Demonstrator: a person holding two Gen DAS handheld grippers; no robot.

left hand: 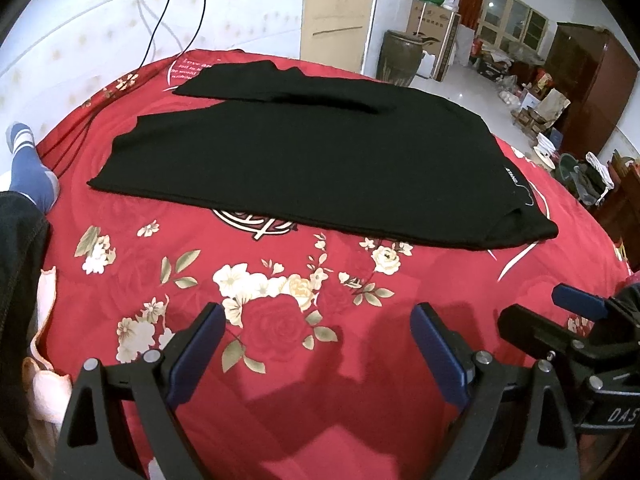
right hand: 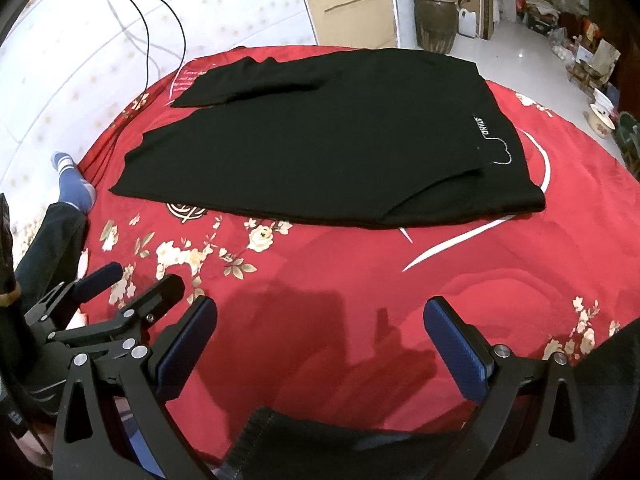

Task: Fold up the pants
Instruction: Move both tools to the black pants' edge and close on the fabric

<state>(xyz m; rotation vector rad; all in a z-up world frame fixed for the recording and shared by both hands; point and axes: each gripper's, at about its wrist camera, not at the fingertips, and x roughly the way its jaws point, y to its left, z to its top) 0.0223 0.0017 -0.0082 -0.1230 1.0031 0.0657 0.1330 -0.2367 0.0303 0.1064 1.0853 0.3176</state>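
Black pants (left hand: 304,160) lie flat mid-bed (left hand: 360,400), legs toward bed's left edge. My left gripper (left hand: 318,344) and right gripper (right hand: 320,336) hover wide open, empty, near edge. Fabric looks soft, light, floppy; I'd pinch hems.

The left gripper (left hand: 320,344) sits at the bottom of its own view, jaws spread wide, blue-padded fingers (left hand: 198,354) angled outward with nothing between them. The right gripper (right hand: 322,338) is likewise low in its own view, jaws wide apart and holding nothing. Each shows in the other's camera: the right at the lower right edge of the left view, the left at the lower left of the right view, side by side. The person's dark-trousered leg (left hand: 18,264) and blue-socked foot (left hand: 30,168) lie at the left edge.
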